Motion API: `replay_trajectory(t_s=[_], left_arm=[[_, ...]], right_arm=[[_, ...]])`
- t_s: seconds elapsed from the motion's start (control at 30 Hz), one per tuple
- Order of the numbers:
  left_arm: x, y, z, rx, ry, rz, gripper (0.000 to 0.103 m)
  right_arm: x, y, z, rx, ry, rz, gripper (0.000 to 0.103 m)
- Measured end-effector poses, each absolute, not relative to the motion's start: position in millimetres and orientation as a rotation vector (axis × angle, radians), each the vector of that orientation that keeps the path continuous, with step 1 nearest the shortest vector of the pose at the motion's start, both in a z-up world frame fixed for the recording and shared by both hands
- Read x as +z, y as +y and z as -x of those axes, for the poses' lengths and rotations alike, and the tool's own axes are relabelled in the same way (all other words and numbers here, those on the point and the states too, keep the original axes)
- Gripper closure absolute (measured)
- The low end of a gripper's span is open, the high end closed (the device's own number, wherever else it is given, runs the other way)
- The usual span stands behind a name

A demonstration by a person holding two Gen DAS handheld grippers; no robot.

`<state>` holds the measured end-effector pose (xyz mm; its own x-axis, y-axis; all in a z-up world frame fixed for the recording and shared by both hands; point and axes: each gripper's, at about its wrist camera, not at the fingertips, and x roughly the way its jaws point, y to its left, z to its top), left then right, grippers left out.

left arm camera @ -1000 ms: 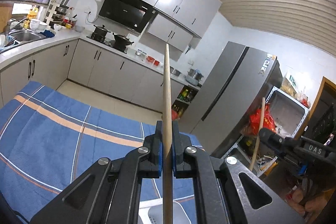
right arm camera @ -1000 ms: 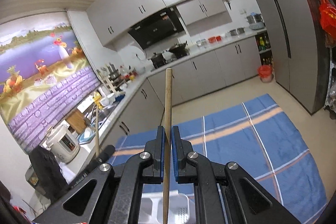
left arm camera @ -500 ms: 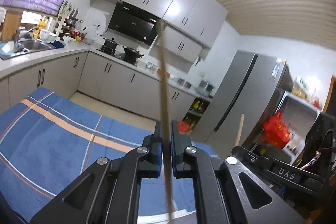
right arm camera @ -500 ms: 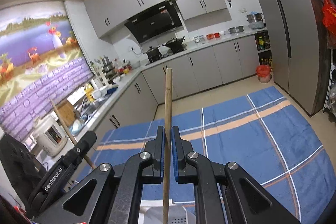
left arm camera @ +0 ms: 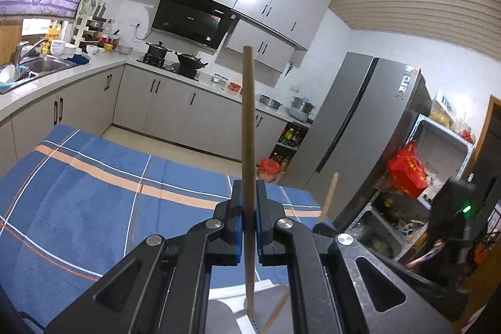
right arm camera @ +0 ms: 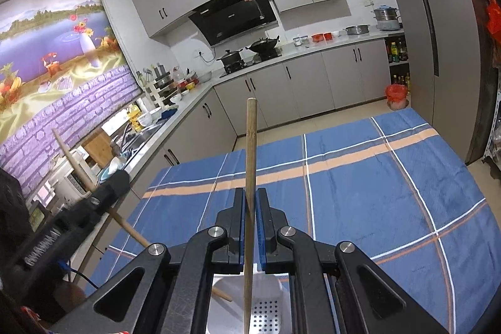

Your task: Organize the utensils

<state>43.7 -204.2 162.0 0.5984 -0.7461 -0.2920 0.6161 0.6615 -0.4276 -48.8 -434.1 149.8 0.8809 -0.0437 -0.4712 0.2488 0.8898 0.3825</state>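
Observation:
My left gripper (left arm camera: 249, 193) is shut on a wooden chopstick (left arm camera: 248, 127) that stands upright; its lower end points into a white utensil holder (left arm camera: 250, 296) below the jaws. My right gripper (right arm camera: 249, 202) is shut on a second wooden chopstick (right arm camera: 250, 152), also upright, above the same white perforated holder (right arm camera: 266, 305). The left gripper (right arm camera: 103, 193) shows at the left of the right wrist view with its stick (right arm camera: 75, 161) tilted. The right gripper's stick (left arm camera: 329, 196) shows in the left wrist view.
A blue plaid cloth (right arm camera: 360, 187) covers the table (left arm camera: 78, 196). Grey kitchen cabinets (left arm camera: 162, 102), a stove with pots (left arm camera: 175, 57), a sink (left arm camera: 37, 64) and a tall fridge (left arm camera: 353, 127) stand behind. A shelf with red bags (left arm camera: 407, 174) is at the right.
Both grippers have tipped downward, so more of the table and the white holder shows. The left gripper's stick now leans toward the holder. Both grips are unchanged.

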Motion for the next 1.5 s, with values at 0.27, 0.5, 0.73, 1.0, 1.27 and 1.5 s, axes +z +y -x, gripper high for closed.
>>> replay_trajectory(t_s=[0.27,0.5,0.73,1.0,1.27,1.5], left_arm=[[161,-214,-39,-0.817,0.546,0.242,0.097],[145,-237,-30,-0.821,0.627,0.171,0.072],[159,-223,-21,-0.806,0.618,0.182,0.053],[173,-186,8,-0.737,0.632,0.164,0.048],[156,-108,27,-0.64,0.816,0.429,0.045],[166,-62,52,-0.558,0.795,0.708,0.04]], right_arm=[[140,-429,51,-0.149,0.513,-0.454,0.096],[137,-430,56,-0.137,0.528,-0.465,0.08],[140,-433,67,-0.147,0.53,-0.486,0.074],[157,-439,110,-0.173,0.504,-0.507,0.06],[123,-452,188,-0.201,0.62,-0.617,0.055],[102,-438,233,-0.166,0.671,-0.692,0.055]])
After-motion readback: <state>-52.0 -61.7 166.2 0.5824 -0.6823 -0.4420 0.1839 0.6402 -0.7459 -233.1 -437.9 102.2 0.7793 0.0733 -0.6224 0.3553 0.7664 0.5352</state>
